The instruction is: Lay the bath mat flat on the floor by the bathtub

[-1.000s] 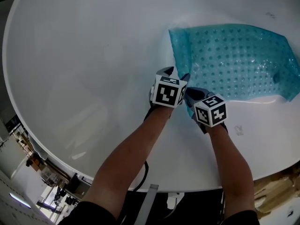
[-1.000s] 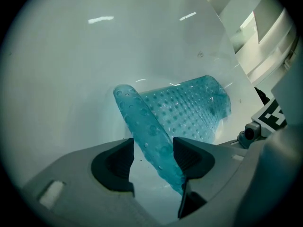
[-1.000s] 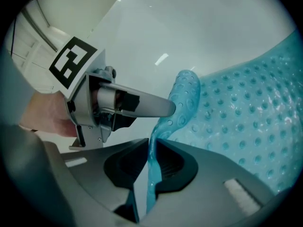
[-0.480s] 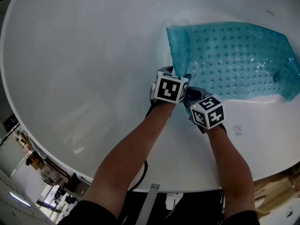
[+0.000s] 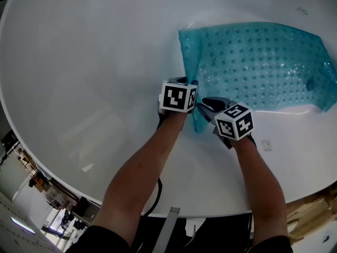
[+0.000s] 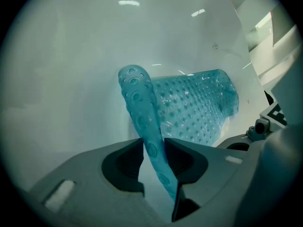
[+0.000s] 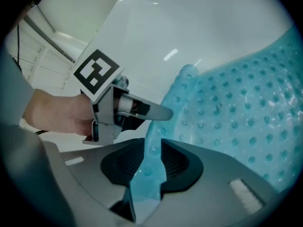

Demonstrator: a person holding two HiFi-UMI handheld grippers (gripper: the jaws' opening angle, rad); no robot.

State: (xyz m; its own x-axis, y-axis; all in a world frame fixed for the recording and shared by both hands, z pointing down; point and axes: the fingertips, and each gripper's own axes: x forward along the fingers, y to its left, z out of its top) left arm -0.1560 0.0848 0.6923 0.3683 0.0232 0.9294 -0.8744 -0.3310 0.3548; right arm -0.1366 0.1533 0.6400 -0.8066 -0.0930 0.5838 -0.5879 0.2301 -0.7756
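Note:
A teal bath mat [image 5: 253,62] studded with suction cups lies inside a white bathtub [image 5: 79,62]. Its left edge is lifted and folded upward. My left gripper [image 5: 187,83] is at that raised edge, and its jaws are closing. In the left gripper view the mat [image 6: 194,108] runs slantwise through the left gripper [image 6: 154,143], with a slit of white beside it. My right gripper [image 5: 208,104] holds the same edge lower down. In the right gripper view the mat [image 7: 246,112] fills the gap in the right gripper [image 7: 152,145] while its jaws are opening.
The tub's curved white rim [image 5: 52,178] runs along the near side below my arms. Beyond it are cluttered floor items at the lower left and pale wooden pieces [image 5: 310,215] at the lower right. The left gripper [image 7: 123,108] stands close to the right one.
Both grippers have shifted left, and the mat's left edge has risen and come left with them. The left gripper's jaws have narrowed around the edge.

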